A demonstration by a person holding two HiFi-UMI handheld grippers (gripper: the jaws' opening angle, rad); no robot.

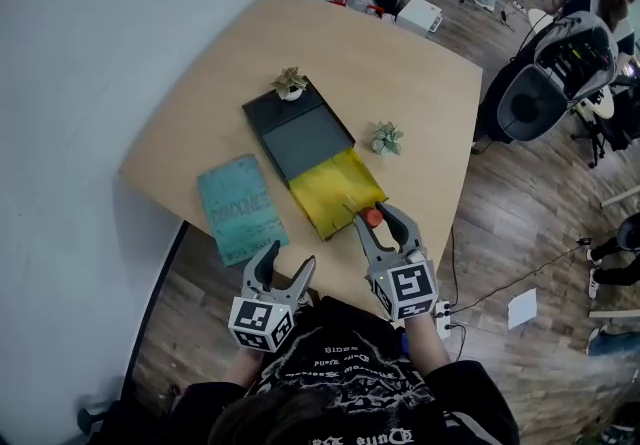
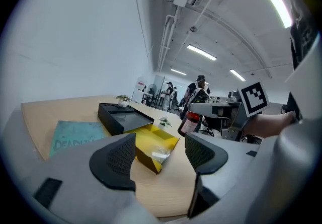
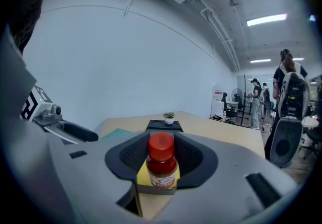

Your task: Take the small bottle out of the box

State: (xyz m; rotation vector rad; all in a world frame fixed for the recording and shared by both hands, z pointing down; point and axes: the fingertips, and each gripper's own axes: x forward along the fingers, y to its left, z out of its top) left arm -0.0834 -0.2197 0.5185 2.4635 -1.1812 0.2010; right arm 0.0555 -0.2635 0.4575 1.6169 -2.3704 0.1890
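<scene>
The bottle [image 3: 162, 167] stands nearly upright between the right gripper's [image 1: 373, 214] jaws, long axis vertical and red cap up. The left gripper view shows it leaning slightly, cap tipped toward the right gripper's body. The pads pinch its sides below the cap. It hangs above the table [image 1: 420, 103], outside the yellow box [image 1: 335, 195], just beside the box's near right corner. A black tray [image 1: 300, 128] touches the box's far end, with a plant [image 1: 290, 83] at its far corner. A teal book [image 1: 240, 208] lies left of the box. The left gripper [image 1: 288, 257] hovers at the table's near edge, jaws spread and empty.
</scene>
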